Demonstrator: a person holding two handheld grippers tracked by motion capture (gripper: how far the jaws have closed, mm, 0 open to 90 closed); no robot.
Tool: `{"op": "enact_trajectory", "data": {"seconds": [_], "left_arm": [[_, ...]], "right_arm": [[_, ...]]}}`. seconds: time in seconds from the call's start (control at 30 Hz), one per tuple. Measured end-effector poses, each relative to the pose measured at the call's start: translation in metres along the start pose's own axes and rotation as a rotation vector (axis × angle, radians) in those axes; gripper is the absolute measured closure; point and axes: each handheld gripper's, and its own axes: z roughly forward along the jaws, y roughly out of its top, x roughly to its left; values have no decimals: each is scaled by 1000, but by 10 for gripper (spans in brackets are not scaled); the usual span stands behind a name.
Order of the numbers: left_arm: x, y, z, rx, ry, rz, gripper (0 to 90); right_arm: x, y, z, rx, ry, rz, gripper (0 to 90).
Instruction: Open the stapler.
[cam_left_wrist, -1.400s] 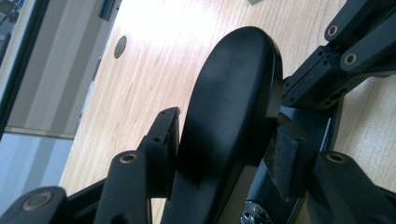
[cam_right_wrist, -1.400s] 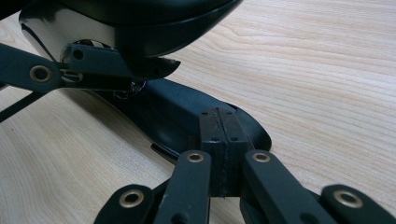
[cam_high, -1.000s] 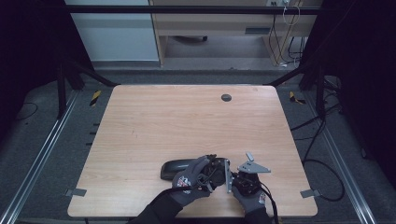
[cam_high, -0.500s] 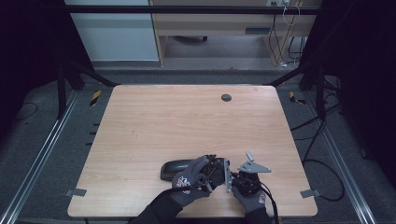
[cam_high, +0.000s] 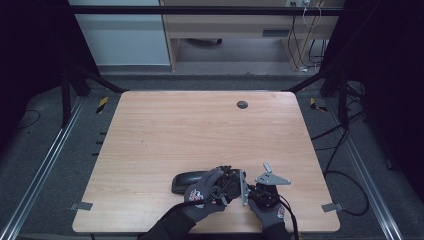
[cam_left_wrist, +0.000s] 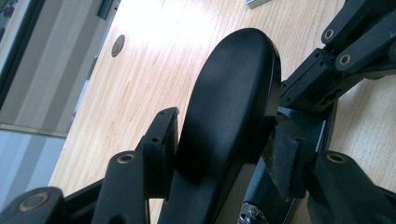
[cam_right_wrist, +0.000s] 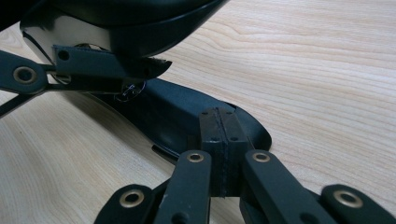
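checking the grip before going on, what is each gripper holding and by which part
The left gripper clamps the black glasses case's lid across its two faces, near the hinge end. The right gripper is shut at the rim of the case's base.

Black case (cam_high: 187, 181) half covered by left hand (cam_high: 202, 194) in high view; hinge end not visible. Left gripper (cam_high: 231, 181) and right gripper (cam_high: 256, 191) crowded together there, jaws too small to read. Left gripper view: case lid (cam_left_wrist: 229, 107) cut off at bottom edge, right pad partly behind lid. Right gripper view: lid (cam_right_wrist: 126, 21) cropped at top, case base (cam_right_wrist: 187, 119) partly behind closed jaws.
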Motion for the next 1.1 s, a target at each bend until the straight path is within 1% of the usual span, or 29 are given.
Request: {"op": "enact_trajectory", "data": {"seconds": [0.13,0.27,0.37,0.4,0.47,0.5,0.53,0.6,0.63,0.67,0.73,0.77,0.8,0.83,0.87,0.9,0.93,0.97,1.0,1.03,1.1], "left_arm": [[-1,-1,0,-7,5,-1,486],[0,0,0,-1,1,-1,486],[0,0,0,-1,0,-2,486],[0,0,-1,6,2,8,486],[0,0,-1,3,0,3,486],[0,0,-1,10,0,8,486],[1,0,-1,6,-2,1,486],[1,0,-1,3,-3,1,486],[0,0,-1,7,1,5,486],[-2,0,0,-1,10,0,487],[-1,0,0,-1,-1,2,487],[-1,-1,0,-5,4,8,488],[-1,-1,0,7,9,32,489],[-3,-1,1,-4,14,19,490],[-3,0,1,1,19,26,489],[-4,0,1,10,27,48,491],[-5,1,2,5,32,43,494],[-5,1,2,13,35,54,494],[-5,2,2,18,38,58,495],[-6,2,3,12,41,52,494],[-7,3,4,21,49,65,493]], "right_arm": [[0,0,0,0,1,6,900],[0,0,0,0,1,1,900],[0,0,0,2,0,10,900],[-1,0,0,0,6,7,900],[-1,0,0,0,6,7,900],[-1,0,0,0,6,7,900],[-1,0,0,1,5,6,900],[-1,0,0,2,11,14,900],[-1,0,0,2,10,13,900],[-1,0,0,2,10,12,900],[-2,0,0,1,16,17,900],[-2,0,0,1,15,16,900],[-2,0,0,1,12,15,900],[-2,0,0,2,14,17,900],[-2,0,0,5,19,24,900],[-3,0,0,4,18,22,900],[-3,0,0,5,18,25,900],[-3,0,0,4,18,24,900],[-3,0,0,5,18,26,900],[-3,0,0,4,18,24,900],[-2,0,-1,4,19,25,900]]}}
